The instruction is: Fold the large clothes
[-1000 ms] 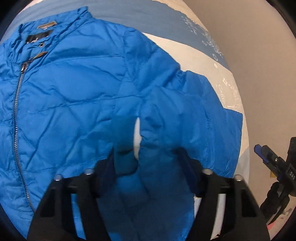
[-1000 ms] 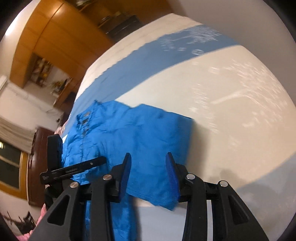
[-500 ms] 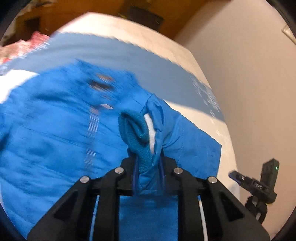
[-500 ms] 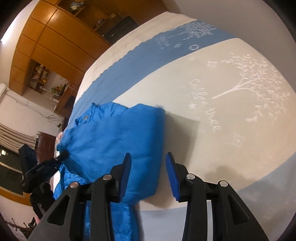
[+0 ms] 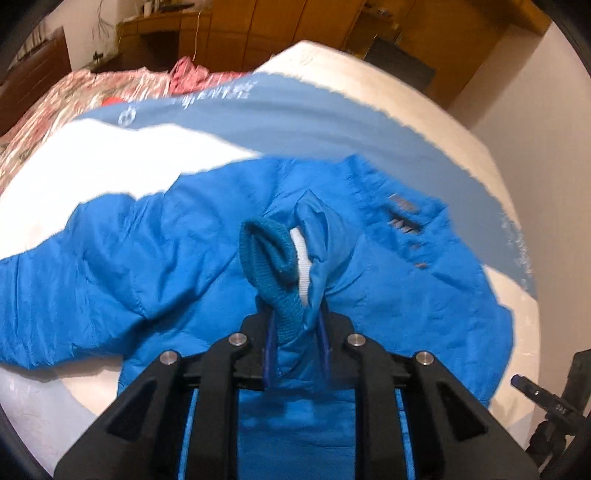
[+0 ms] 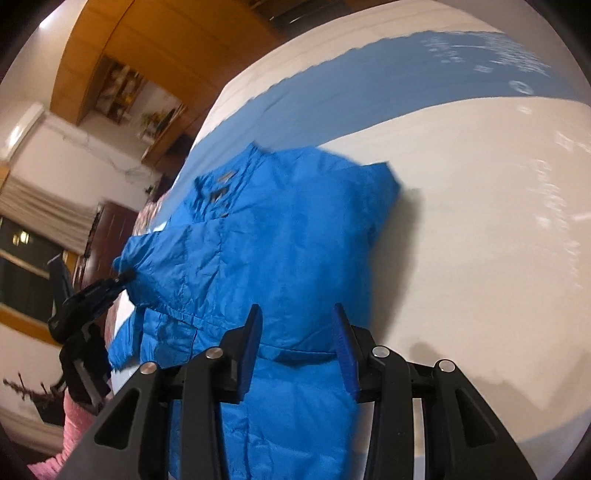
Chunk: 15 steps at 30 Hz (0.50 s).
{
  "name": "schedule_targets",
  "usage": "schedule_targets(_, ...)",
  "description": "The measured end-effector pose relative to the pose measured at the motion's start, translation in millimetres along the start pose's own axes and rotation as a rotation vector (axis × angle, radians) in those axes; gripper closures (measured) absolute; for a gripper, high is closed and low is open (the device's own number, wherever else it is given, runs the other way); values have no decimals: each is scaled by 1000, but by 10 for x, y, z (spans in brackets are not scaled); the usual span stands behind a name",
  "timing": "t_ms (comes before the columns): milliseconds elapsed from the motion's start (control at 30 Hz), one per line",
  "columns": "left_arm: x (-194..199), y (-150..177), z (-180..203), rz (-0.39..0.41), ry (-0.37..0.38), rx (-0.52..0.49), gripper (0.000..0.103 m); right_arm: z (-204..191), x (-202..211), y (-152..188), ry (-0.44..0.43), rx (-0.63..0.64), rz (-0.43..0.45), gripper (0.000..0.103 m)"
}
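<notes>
A bright blue padded jacket (image 5: 147, 266) lies spread on the bed, collar toward the far side. My left gripper (image 5: 295, 325) is shut on the end of one sleeve, and the knitted cuff (image 5: 273, 266) with its white lining sticks up between the pads, held above the jacket body. In the right wrist view the jacket (image 6: 280, 236) lies below my right gripper (image 6: 297, 332), which is open with nothing between its blue pads. The left gripper (image 6: 122, 277) shows there at the left, holding the lifted sleeve end.
The bed cover (image 6: 480, 240) is white with a broad blue band (image 5: 332, 122). A red floral quilt (image 5: 55, 110) lies at the far left. Wooden cupboards (image 5: 295, 22) stand behind the bed, a wall (image 5: 546, 129) to the right. A black stand (image 5: 546, 402) is at lower right. A pink sleeve (image 6: 74, 435) shows low left.
My left gripper closed on the sleeve cuff, lifted it and carried it across the jacket. My right gripper, still open, moved over the jacket.
</notes>
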<state>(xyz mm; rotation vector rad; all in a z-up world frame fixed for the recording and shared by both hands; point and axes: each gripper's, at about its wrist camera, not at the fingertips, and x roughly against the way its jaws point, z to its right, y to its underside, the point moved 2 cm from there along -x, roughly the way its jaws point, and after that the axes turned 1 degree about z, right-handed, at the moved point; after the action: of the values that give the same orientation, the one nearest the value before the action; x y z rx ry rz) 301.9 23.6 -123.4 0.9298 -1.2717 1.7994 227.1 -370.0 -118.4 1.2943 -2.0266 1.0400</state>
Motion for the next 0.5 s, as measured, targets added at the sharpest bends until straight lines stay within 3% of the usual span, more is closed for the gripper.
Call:
schedule_targets(167,-379,70,-168,-85,-48,-1,79,29,-358,14,85,0,-89,64)
schedule_targets(267,-461,73,-227,-96,-38,3,71,105,-505,85,124,-17,-115,72)
schedule_targets(433,-371,5,-290,-113,-46,23,60,174,-556,61,112,-43,-139,73)
schedule_targets(500,-131,-56,-284,-55,-68,31,58,130,-478,44,129,-29,-143,70)
